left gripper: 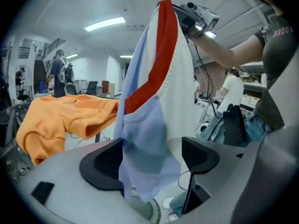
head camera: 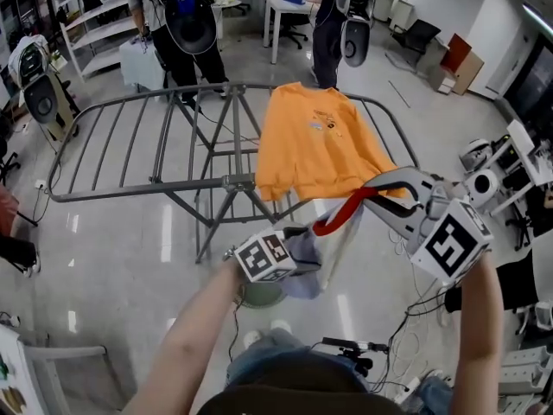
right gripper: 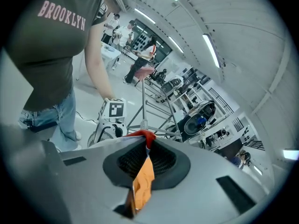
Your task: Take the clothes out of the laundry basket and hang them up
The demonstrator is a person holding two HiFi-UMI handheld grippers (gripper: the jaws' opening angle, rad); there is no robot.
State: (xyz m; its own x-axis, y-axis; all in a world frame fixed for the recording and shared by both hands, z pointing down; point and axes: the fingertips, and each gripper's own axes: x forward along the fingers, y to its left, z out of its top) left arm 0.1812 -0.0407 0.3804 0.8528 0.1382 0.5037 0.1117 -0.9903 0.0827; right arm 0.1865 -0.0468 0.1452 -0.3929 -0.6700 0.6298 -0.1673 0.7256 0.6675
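Note:
A white and pale blue garment with a red band hangs in the air in front of me. My right gripper is shut on its top edge, and the red cloth shows pinched between the jaws. My left gripper is lower down and open, its jaws set either side of the hanging blue part without pressing it. An orange sweatshirt lies draped over the right half of the grey drying rack. A round grey-green laundry basket sits on the floor under my left hand.
Two people stand behind the rack beside a white table. Cables trail on the floor near my feet. Camera gear on stands crowds the right side, and shelving lines the back left.

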